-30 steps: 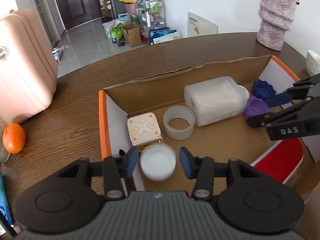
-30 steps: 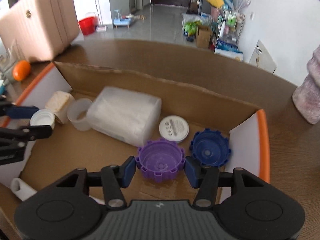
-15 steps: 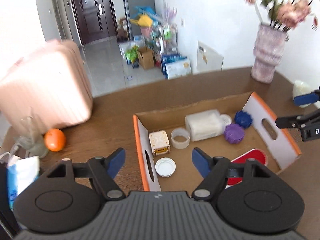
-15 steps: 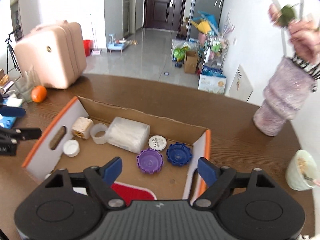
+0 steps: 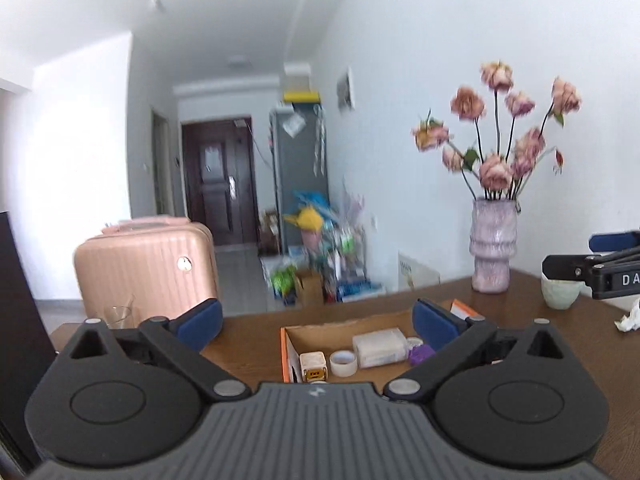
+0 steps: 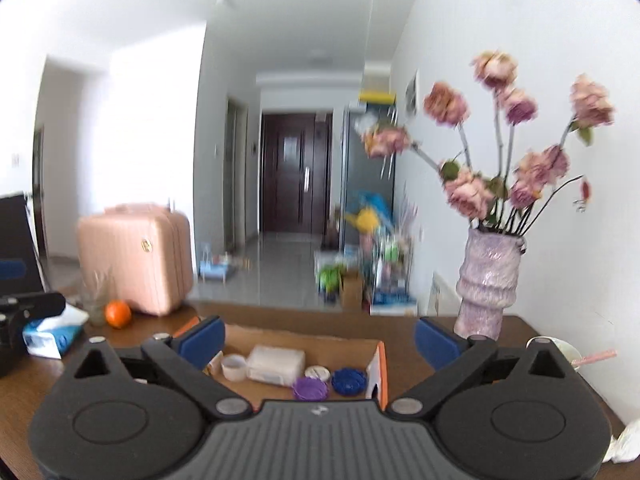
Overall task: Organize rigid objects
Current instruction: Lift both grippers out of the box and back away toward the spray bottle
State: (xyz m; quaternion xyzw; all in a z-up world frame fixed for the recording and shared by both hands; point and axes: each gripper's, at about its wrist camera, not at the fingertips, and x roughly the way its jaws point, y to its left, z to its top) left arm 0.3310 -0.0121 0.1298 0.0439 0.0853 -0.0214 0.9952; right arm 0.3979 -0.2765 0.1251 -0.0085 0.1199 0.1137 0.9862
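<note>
A cardboard box with orange edges (image 5: 285,344) (image 6: 380,354) lies on the brown table. In it I see a cream cube (image 5: 313,365), a tape ring (image 5: 343,362) (image 6: 233,366), a frosted plastic box (image 5: 378,346) (image 6: 275,364), a purple cap (image 5: 418,355) (image 6: 310,388), a blue cap (image 6: 349,380) and a white lid (image 6: 317,372). My left gripper (image 5: 318,322) is pulled back above the box, jaws opening wide, nothing between them. My right gripper (image 6: 320,340) is likewise back and raised, jaws opening, holding nothing.
A lilac vase with pink flowers (image 5: 491,256) (image 6: 486,284) stands at the table's back right, a pale bowl (image 5: 560,294) beside it. An orange (image 6: 117,314), a glass (image 5: 117,316), a tissue pack (image 6: 48,334) and a pink suitcase (image 5: 146,264) are at the left.
Both grippers let go of their caps in the box, opened wide, and drew back and up, tilting from looking down to nearly level. The white lid and purple cap stay in the box.
</note>
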